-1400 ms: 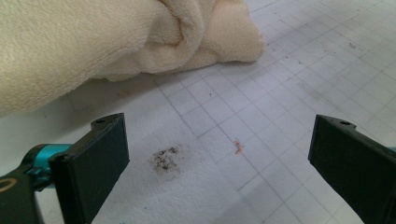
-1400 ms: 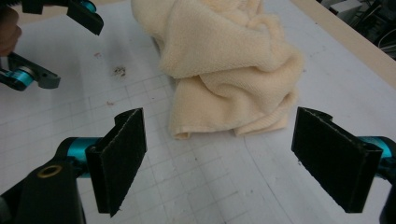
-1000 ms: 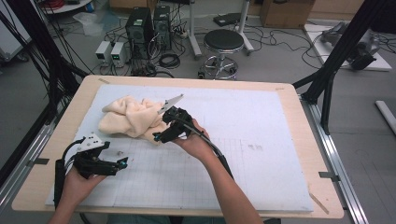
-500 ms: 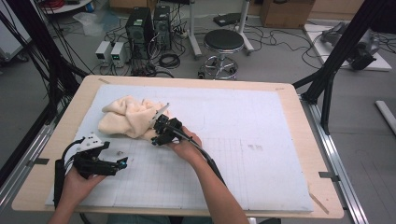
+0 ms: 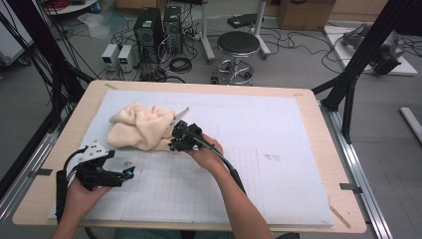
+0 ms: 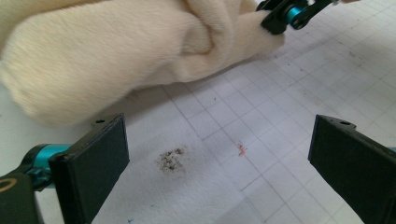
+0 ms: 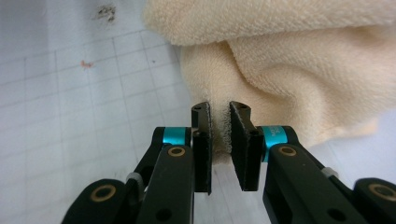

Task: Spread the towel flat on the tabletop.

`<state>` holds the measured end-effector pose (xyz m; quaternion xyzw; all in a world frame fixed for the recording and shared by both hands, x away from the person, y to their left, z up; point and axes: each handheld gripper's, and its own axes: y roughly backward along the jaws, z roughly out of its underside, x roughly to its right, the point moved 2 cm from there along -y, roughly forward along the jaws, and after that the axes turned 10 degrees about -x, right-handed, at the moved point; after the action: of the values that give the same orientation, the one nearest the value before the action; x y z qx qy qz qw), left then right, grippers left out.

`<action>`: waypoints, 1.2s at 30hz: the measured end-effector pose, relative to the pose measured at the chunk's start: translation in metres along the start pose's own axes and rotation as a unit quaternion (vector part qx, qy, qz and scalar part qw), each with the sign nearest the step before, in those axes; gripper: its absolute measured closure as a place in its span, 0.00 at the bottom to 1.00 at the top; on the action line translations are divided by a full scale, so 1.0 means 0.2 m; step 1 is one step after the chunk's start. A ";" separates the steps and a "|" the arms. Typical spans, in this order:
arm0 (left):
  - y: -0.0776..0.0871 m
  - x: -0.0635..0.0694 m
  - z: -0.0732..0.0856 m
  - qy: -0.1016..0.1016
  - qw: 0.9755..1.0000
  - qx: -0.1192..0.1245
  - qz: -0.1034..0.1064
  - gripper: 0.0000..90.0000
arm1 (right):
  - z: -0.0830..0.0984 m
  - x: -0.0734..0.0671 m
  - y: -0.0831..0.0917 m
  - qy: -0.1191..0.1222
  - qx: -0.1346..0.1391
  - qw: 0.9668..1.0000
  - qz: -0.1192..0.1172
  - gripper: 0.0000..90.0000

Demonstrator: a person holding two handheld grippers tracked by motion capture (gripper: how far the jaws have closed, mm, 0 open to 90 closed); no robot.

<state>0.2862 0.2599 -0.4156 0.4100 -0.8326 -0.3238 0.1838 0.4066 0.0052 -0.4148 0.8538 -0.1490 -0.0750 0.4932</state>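
Cream towel (image 5: 142,128) lies crumpled on the white gridded mat (image 5: 278,149), toward the far left part of the table (image 5: 318,129); fabric bunched in soft folds, one lobe reaching toward the person's side; right gripper (image 5: 175,144) sits at the towel's near right edge, held in the right hand (image 5: 206,155), forearm coming in from the bottom of the high view; in the right gripper view (image 7: 219,119) the two black jaws stand nearly together with a thin fold of the towel (image 7: 299,70) pinched between them, pile fibres showing in the narrow gap; left gripper (image 5: 127,173) rests low at the near left of the mat, well apart from the right one, in the left hand (image 5: 82,191); left gripper view (image 6: 219,154) shows its jaws spread wide over bare mat, nothing between them; towel (image 6: 116,56) lies just beyond those jaws, not touching; a dark smudge (image 6: 172,159) and a small reddish mark (image 6: 241,149) on the mat between the jaws; right gripper's tip (image 6: 289,14) visible at the towel's far edge there; black cable (image 5: 231,172) trails along the right forearm.
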 end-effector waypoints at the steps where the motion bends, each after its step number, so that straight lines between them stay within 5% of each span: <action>1: 0.00 0.00 0.00 0.000 1.000 0.000 0.000 0.06 | 0.01 0.00 0.02 0.000 0.001 1.000 0.001 0.89; 14: -0.01 0.05 -0.03 -0.021 1.000 0.005 0.004 0.06 | 0.25 -0.04 0.26 0.006 0.016 1.000 0.012 0.90; 18: -0.04 0.08 -0.05 -0.044 0.999 0.000 0.014 0.15 | 0.32 -0.06 0.29 0.011 0.013 1.000 0.014 0.89; 25: -0.13 0.11 -0.12 -0.074 0.996 -0.022 0.036 0.38 | 0.36 -0.05 0.28 0.003 0.020 1.000 0.005 0.89; 31: -0.20 0.07 -0.12 -0.078 0.994 -0.064 0.050 0.84 | 0.41 -0.02 0.28 0.005 0.015 1.000 -0.001 0.90; 36: -0.19 0.10 -0.14 -0.089 0.993 -0.058 0.054 0.99 | 0.50 -0.01 0.37 -0.003 0.020 1.000 0.002 0.90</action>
<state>0.3121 0.2158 -0.4206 0.3226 -0.8464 -0.3962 0.1501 0.3642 -0.1100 -0.4008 0.8628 -0.1535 -0.0739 0.4760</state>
